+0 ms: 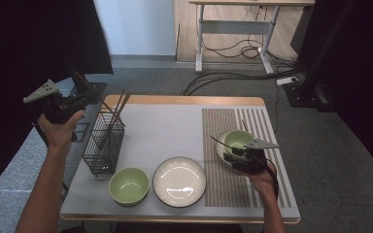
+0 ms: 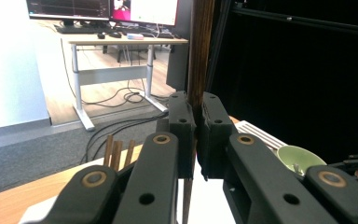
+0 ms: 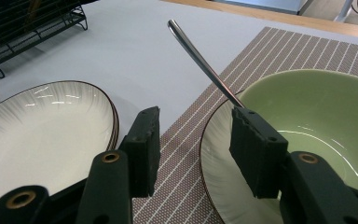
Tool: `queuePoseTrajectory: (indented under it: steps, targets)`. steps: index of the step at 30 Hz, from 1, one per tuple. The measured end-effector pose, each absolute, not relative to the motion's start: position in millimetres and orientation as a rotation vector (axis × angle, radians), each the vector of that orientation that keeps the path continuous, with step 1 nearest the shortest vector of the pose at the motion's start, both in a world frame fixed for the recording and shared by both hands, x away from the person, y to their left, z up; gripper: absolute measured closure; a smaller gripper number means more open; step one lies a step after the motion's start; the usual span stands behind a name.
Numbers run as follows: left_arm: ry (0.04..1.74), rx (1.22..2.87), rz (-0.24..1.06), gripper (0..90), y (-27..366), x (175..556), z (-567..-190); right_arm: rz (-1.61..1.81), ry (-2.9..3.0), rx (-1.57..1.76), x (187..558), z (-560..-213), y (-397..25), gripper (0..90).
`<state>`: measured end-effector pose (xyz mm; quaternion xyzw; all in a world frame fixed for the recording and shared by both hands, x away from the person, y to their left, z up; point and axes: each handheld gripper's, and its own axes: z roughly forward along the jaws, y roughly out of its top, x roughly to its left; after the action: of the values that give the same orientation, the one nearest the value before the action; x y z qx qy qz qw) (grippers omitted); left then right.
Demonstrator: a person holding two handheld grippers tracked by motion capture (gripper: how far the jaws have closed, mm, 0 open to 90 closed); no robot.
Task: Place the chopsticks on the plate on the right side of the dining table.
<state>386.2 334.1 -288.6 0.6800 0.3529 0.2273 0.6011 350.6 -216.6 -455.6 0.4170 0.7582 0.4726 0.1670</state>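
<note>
Even indoor light, dark backdrop, glare on plate (image 1: 179, 181), slight softness

The high view looks down over the table (image 1: 175, 121); both gripper views sit close, sharing the green bowl (image 3: 321, 116).

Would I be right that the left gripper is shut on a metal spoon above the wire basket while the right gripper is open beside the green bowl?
Not quite: the left gripper is shut on a wooden chopstick, not a metal spoon, as the left gripper view shows. The rest holds: it is above the wire basket, and the right gripper is open beside the green bowl.
</note>
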Motion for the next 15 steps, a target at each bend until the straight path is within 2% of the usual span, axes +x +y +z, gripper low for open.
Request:
queuePoseTrajectory:
  steps: [15]
  targets:
    - [0.819,1.580,0.477,85.0,323.2,384.0,-306.1,1.349,2.157,1.181,350.2,-454.6,-215.7,52.6]
